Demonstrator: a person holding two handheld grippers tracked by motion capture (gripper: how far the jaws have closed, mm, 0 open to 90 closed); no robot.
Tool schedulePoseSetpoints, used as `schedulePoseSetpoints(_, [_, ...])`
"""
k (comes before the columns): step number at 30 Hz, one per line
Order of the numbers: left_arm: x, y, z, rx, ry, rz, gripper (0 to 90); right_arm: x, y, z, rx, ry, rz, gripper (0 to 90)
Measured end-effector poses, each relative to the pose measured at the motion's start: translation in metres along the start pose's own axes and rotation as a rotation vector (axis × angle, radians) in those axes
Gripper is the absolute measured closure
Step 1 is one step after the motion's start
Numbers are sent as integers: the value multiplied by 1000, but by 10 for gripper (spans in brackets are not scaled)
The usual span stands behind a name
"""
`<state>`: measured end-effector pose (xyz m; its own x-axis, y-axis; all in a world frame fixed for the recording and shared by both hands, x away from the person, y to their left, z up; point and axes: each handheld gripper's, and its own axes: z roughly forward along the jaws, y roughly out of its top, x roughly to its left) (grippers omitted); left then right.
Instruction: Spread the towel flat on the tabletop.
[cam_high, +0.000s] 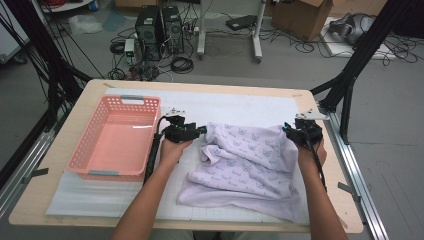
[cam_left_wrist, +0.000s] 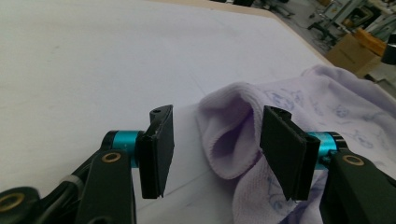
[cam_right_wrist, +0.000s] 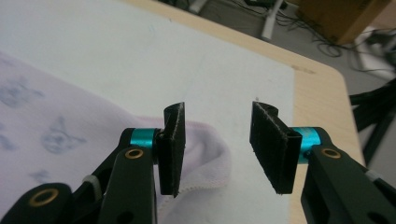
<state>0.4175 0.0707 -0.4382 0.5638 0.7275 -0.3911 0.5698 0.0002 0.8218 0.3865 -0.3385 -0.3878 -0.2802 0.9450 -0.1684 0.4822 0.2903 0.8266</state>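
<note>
From the high view, the lilac towel (cam_high: 245, 165) lies rumpled on the white mat (cam_high: 90, 197) that covers my table (cam_high: 65, 145), right of centre, with its far edge bunched up and its near edge spread flat toward me. I hold my left gripper (cam_high: 202, 130) at the towel's far left corner and my right gripper (cam_high: 286, 129) at its far right corner, so I judge I am taking the two far corners, perhaps to fold or lift the cloth. A pink plastic basket (cam_high: 117, 137) with a slotted rim stands empty to the left, near my left hand; I take it for the towel's destination. The towel carries a repeated small printed figure, like a butterfly or animal face; I can read no writing or brand anywhere.

In the left gripper view, my left gripper (cam_left_wrist: 215, 149) stands about half open, and a puckered fold of the towel (cam_left_wrist: 233, 135) sits between the jaws. The right pad (cam_left_wrist: 282, 154) lies against the cloth while the left pad (cam_left_wrist: 159, 149) is clear of it, so nothing is gripped yet.

In the right gripper view, my right gripper (cam_right_wrist: 218, 149) is also about half open. The towel's hemmed corner (cam_right_wrist: 201, 154) reaches just behind the left pad (cam_right_wrist: 172, 149), and bare mat shows in the gap. It holds nothing.
</note>
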Motion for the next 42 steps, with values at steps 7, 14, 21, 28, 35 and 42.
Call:
schedulePoseSetpoints(7, [-13, -6, 7, 76, -119, 9, 431, 17, -6, -11, 49, 316, 38, 509])
schedulePoseSetpoints(14, [-27, -11, 11, 154, -53, 132, 427, 67, -28, -2, 138, 585, -78, 484])
schedulePoseSetpoints(21, [-36, -19, 12, 277, -2, 230, 822, 92, -34, -1, 194, 530, -250, 826])
schedulePoseSetpoints(28, [-53, -41, -35, 272, -122, 249, 820, 85, -45, -34, 192, 655, -235, 826])
schedulePoseSetpoints(35, [-67, -57, -60, 253, -238, 226, 625, 78, -65, -73, 208, 725, -265, 820])
schedulePoseSetpoints(42, [-63, -30, -61, 157, -193, 198, 478, 68, -72, -80, 194, 730, -239, 815])
